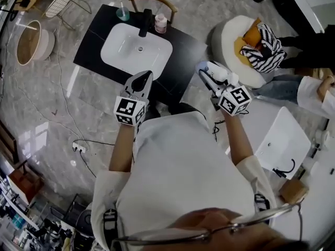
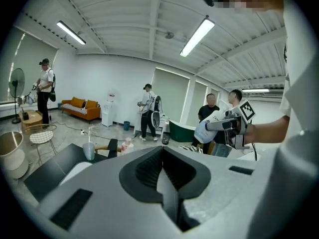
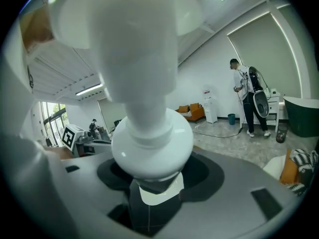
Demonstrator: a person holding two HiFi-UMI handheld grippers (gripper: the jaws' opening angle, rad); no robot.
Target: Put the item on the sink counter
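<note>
Black stone-look sink bench (image 1: 183,46) with an oval white basin (image 1: 136,48); a rounded white plastic bottle (image 1: 218,73) is held off its right edge.
The left hand-held gripper (image 1: 145,78) hovers over the bench's front edge, jaws pressed together, nothing between them. The right hand-held gripper (image 1: 208,73) has its jaws spread wide around the bottle, clamping it in the air just beside the bench, not on it.

White bottle (image 1: 215,73), black sink counter (image 1: 184,48)

Glossy white plastic bottle (image 3: 152,138), matt black sink counter (image 1: 93,48), smooth white basin (image 1: 125,46), polished stone floor (image 1: 47,103)
</note>
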